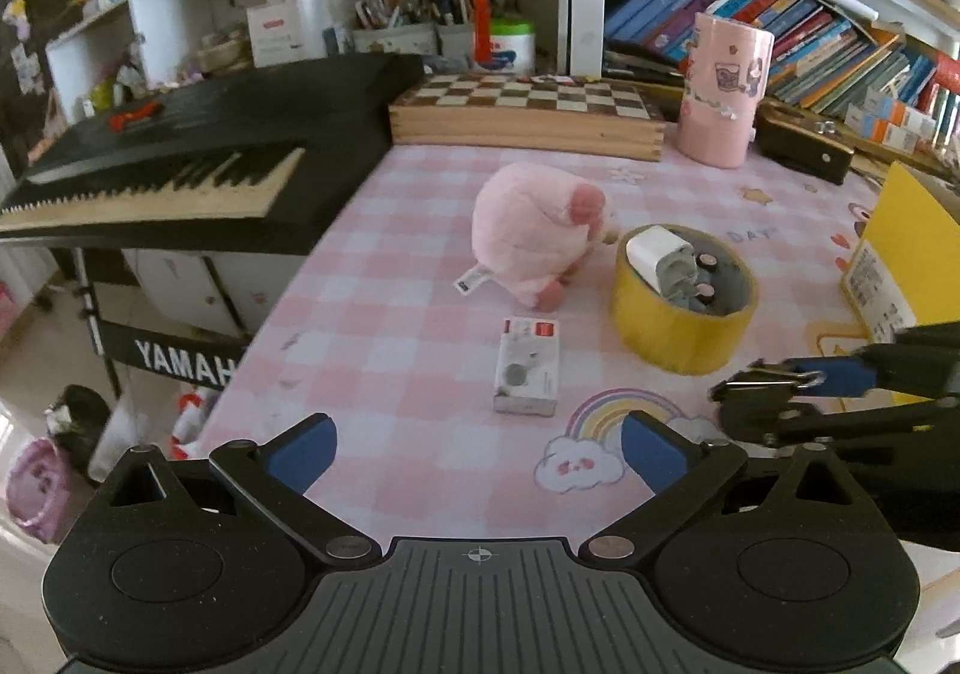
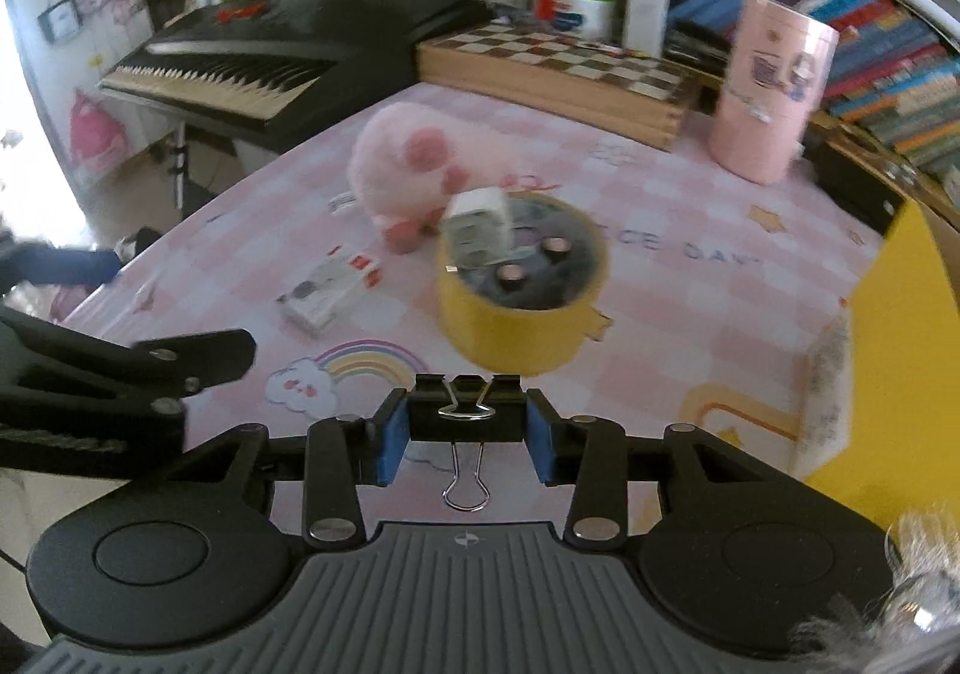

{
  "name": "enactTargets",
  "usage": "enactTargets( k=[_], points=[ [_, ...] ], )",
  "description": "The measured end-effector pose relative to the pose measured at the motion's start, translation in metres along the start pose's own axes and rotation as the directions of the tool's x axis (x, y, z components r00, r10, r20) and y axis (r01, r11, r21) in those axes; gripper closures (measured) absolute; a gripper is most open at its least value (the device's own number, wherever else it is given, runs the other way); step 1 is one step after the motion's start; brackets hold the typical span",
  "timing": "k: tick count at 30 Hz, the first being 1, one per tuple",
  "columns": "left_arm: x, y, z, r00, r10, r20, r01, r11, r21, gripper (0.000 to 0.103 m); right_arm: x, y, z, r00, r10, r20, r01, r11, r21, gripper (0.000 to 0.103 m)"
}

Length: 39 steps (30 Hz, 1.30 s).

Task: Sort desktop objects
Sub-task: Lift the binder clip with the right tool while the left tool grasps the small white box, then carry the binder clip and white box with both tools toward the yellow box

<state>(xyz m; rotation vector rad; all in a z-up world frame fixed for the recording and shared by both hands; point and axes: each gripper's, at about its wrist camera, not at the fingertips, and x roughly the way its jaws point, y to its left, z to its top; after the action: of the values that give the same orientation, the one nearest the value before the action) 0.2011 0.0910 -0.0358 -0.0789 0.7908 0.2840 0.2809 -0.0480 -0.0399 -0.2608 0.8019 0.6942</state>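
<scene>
A binder clip (image 2: 463,417) is held clamped in the right gripper (image 2: 468,428), the left gripper (image 1: 477,449) spread wide and empty, and a carry to the yellow tape roll (image 2: 519,308), probably the collecting spot, is called for next.

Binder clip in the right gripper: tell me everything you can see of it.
The binder clip is black, apparently metal, with two silver wire handles: one folded forward over the body, one hanging back toward the camera. The right gripper is shut on it, a blue pad against each end of its body. It is held off the pink checked tablecloth, short of the yellow tape roll. The left wrist view shows it side-on.
</scene>
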Motion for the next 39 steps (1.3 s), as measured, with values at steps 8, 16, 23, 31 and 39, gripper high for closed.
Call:
enactTargets(
  k=[8, 16, 23, 31, 39],
  points=[
    [0.036, -0.009, 0.011, 1.0, -0.008, -0.006, 0.009, 1.0, 0.022, 0.031, -0.008, -0.025, -0.003, 0.999, -0.039, 0.008, 0.038, 0.996, 0.083, 0.065],
    [0.062, -0.018, 0.016, 0.998, -0.039, -0.053, 0.042, 0.998, 0.043, 0.06, -0.013, -0.036, -0.002, 0.997, -0.069, 0.024, 0.066, 0.991, 0.115, 0.065],
    [0.062, -0.019, 0.018, 0.995, -0.075, -0.062, 0.079, 0.995, 0.063, 0.075, -0.013, -0.038, -0.002, 0.997, -0.08, 0.016, 0.078, 0.987, 0.138, 0.065],
    [0.041, -0.006, 0.025, 0.987, -0.156, -0.043, 0.156, 0.988, 0.015, 0.075, -0.028, -0.034, -0.006, 0.991, -0.124, 0.043, 0.114, 0.977, 0.181, 0.065],
    [-0.008, 0.004, 0.03, 0.966, -0.255, 0.042, 0.255, 0.967, 0.007, 0.075, -0.049, -0.022, -0.009, 0.987, -0.147, 0.068, 0.128, 0.966, 0.226, 0.065]
  ],
)
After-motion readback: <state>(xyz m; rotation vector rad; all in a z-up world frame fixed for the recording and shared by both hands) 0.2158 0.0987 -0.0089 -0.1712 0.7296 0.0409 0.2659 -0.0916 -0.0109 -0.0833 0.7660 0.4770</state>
